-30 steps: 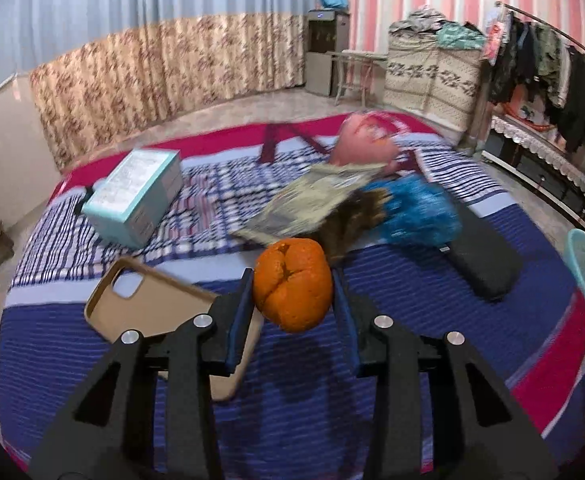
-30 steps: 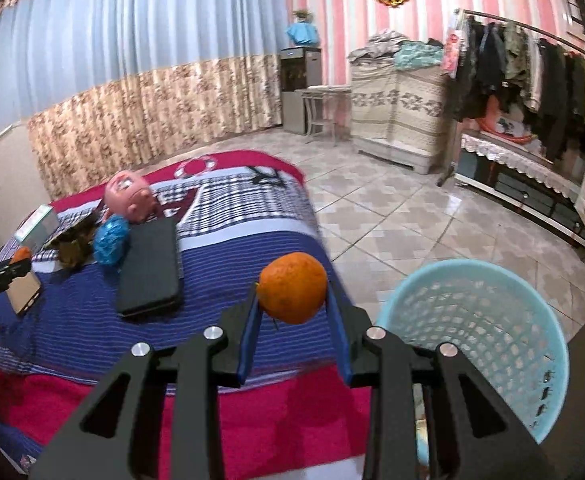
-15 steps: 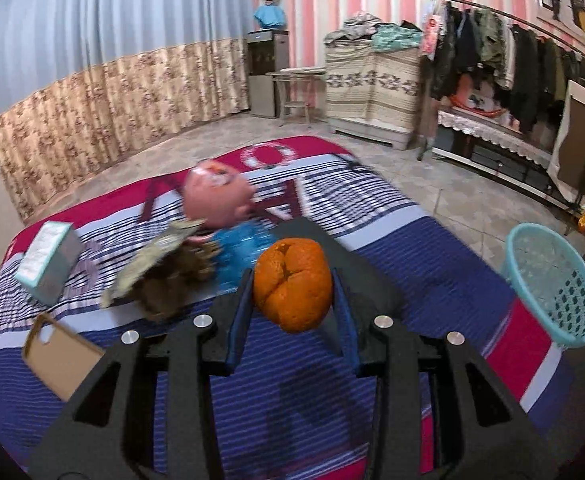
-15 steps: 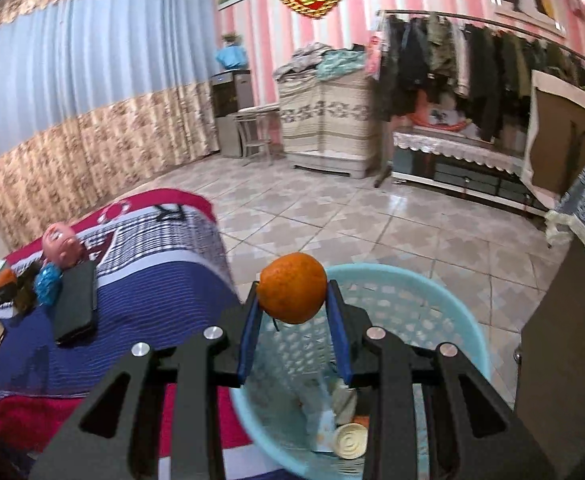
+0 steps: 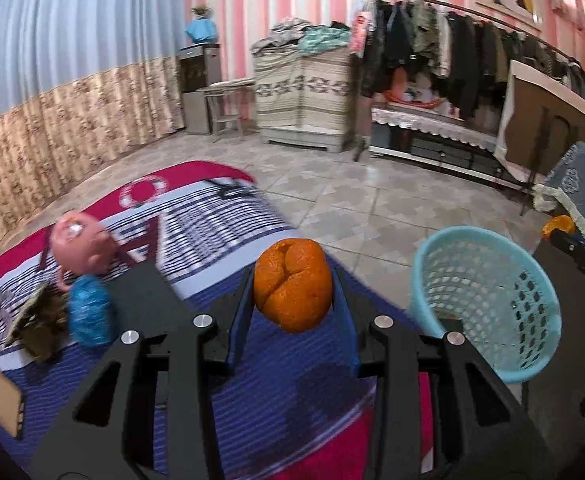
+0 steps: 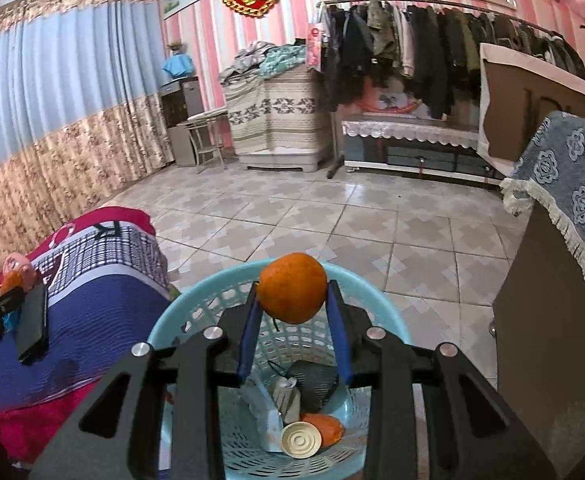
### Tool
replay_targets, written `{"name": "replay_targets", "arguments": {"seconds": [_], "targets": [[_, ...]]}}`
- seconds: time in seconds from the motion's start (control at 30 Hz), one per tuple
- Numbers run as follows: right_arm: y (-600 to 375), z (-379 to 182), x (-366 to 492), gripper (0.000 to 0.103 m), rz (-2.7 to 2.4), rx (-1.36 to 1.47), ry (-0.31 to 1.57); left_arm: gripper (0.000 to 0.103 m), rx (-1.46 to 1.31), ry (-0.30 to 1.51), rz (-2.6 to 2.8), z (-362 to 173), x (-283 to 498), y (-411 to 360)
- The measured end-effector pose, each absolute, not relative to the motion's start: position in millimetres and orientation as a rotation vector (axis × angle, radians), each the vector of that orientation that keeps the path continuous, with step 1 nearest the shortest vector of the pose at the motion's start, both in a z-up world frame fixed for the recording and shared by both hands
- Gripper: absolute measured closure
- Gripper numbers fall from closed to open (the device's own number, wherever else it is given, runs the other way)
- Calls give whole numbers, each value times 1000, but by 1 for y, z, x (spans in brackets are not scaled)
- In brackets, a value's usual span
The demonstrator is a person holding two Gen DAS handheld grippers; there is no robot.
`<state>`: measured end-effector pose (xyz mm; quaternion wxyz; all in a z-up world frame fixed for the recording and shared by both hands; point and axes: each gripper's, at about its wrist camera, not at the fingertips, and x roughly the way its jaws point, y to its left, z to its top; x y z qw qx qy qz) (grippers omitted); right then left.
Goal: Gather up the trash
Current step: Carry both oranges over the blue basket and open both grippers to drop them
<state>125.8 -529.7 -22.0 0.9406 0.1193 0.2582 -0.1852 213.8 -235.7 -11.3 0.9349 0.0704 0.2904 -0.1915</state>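
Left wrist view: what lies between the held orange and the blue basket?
Only bedspread edge and bare tiled floor separate the orange from the basket; left wrist view shows it.

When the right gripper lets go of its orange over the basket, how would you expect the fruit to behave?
The orange looks round and smooth, so it would probably drop cleanly from the right gripper and roll a little on landing. It hangs above the basket, whose high rim should contain it. The trash below looks uneven, so it may settle against a wall.
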Motion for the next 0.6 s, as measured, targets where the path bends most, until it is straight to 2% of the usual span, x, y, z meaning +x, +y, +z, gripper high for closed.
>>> {"name": "replay_targets", "arguments": {"seconds": [0.6], "targets": [[-554, -35, 130, 71, -434, 282, 550, 65, 271, 636, -581, -45, 212, -369]]}}
